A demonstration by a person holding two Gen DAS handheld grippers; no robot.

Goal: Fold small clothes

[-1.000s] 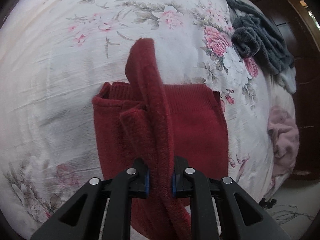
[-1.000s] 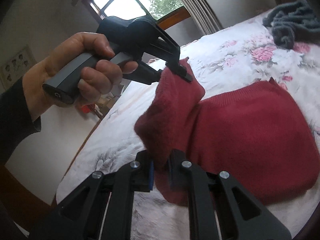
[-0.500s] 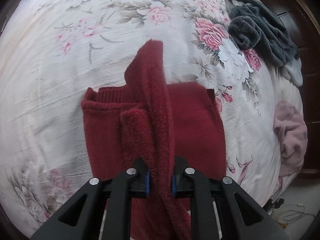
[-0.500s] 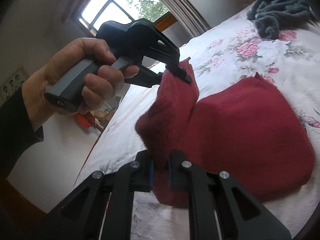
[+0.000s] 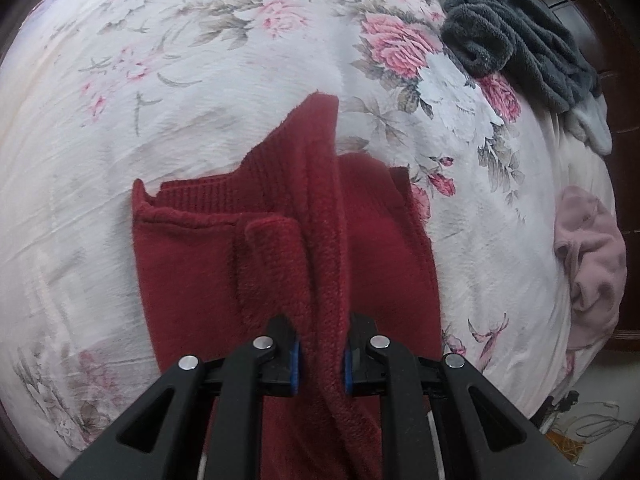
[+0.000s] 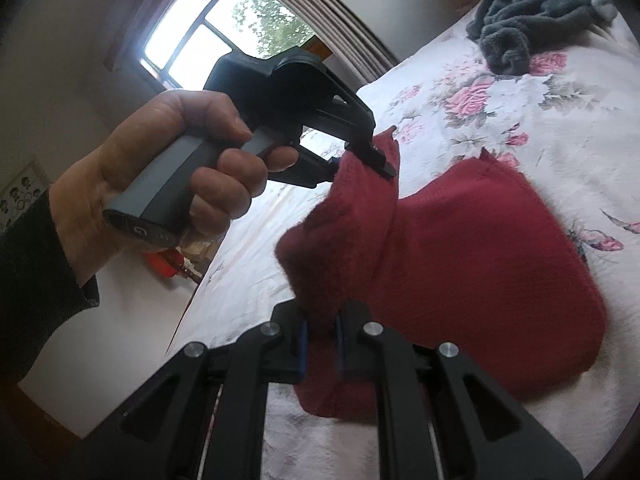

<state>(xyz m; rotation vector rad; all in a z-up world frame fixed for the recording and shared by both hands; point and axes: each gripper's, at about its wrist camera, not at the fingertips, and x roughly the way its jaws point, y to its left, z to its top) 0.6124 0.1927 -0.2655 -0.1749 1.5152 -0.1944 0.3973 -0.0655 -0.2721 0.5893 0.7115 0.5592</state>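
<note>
A dark red knitted sweater (image 5: 192, 264) lies partly folded on the floral bedspread (image 5: 200, 80). One edge of it is lifted off the bed as a taut band. My left gripper (image 5: 320, 354) is shut on that band near its lower end. In the right wrist view the red sweater (image 6: 480, 272) rises from the bed into my right gripper (image 6: 320, 338), which is shut on a bunched fold. The left gripper (image 6: 370, 160) shows there too, held by a hand (image 6: 160, 168), pinching the raised corner above the bed.
A dark grey fleece garment (image 5: 512, 40) lies heaped at the far right of the bed, and a pale pink garment (image 5: 588, 264) sits at the right edge. Dark wooden furniture (image 5: 600, 32) stands behind them. A window (image 6: 240, 32) is beyond the bed.
Both grippers have lifted the held edge higher and away from the bed, so the sweater looks smaller in the left wrist view. The grips have not changed.
</note>
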